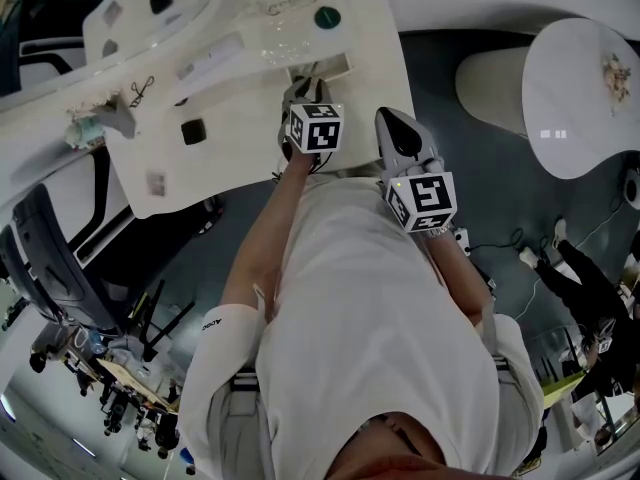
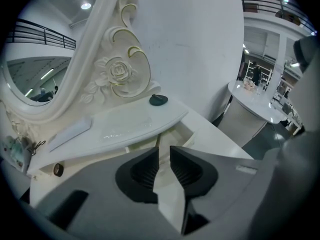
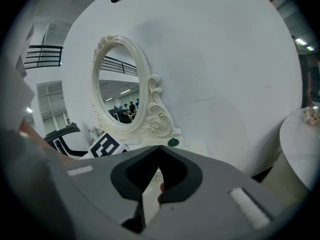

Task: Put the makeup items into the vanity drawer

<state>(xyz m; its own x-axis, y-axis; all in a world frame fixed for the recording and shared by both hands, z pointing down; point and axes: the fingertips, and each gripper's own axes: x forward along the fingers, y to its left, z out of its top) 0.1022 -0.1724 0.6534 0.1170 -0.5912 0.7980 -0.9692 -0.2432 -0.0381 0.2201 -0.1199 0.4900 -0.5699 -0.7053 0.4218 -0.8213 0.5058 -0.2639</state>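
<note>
The white vanity (image 1: 380, 48) carries an ornate oval mirror (image 2: 35, 79). Its small drawer (image 1: 335, 65) stands pulled out, and in the left gripper view the drawer (image 2: 186, 130) shows just beyond the jaws. My left gripper (image 1: 306, 88) (image 2: 164, 150) hovers at the drawer mouth, open by a narrow gap with nothing between the pads. My right gripper (image 1: 392, 120) (image 3: 159, 149) hangs off the vanity's front edge, shut, holding nothing that I can see. A dark green round compact (image 1: 327, 16) (image 2: 158, 100) (image 3: 172, 142) rests on the raised shelf. A black square item (image 1: 193, 131) lies on the tabletop to the left.
A flat white case (image 2: 70, 133) and a clear tray (image 2: 125, 124) sit on the shelf. Small items and a hair clip (image 1: 140, 90) lie further left. A round white table (image 1: 585, 88) stands to the right, a dark chair (image 1: 50, 258) to the left.
</note>
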